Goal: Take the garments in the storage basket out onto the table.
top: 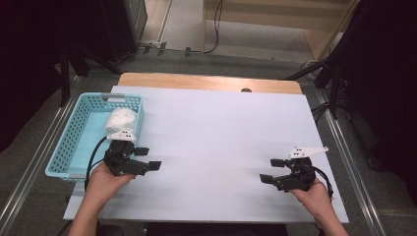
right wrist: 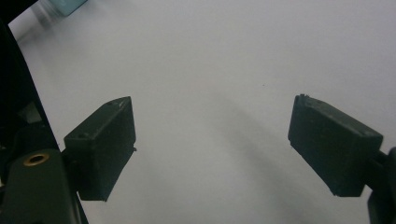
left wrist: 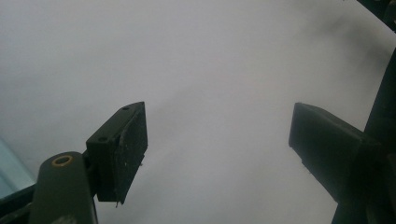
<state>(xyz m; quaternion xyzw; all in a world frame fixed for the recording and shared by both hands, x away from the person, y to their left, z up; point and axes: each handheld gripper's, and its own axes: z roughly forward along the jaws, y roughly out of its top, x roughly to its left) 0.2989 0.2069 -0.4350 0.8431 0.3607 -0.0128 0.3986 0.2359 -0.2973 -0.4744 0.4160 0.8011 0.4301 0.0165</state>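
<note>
A light blue plastic basket point(top: 74, 132) stands at the table's left edge, and a crumpled white cloth-like bundle point(top: 121, 122) lies in its near right corner. My left gripper point(top: 147, 158) rests on the white tabletop just right of the basket, pointing right, jaws open with nothing between them. In the left gripper view the left gripper point(left wrist: 217, 144) shows bare white surface between its pads. My right gripper point(top: 271, 170) lies near the table's right front, pointing left, open and empty. In the right gripper view the right gripper point(right wrist: 212, 144) also frames bare tabletop.
The white tabletop point(top: 216, 132) stretches between the two grippers. A wooden strip point(top: 206, 81) runs along its far edge. Dark stands and cables stand on the floor at the far left point(top: 74, 59) and right point(top: 339, 73).
</note>
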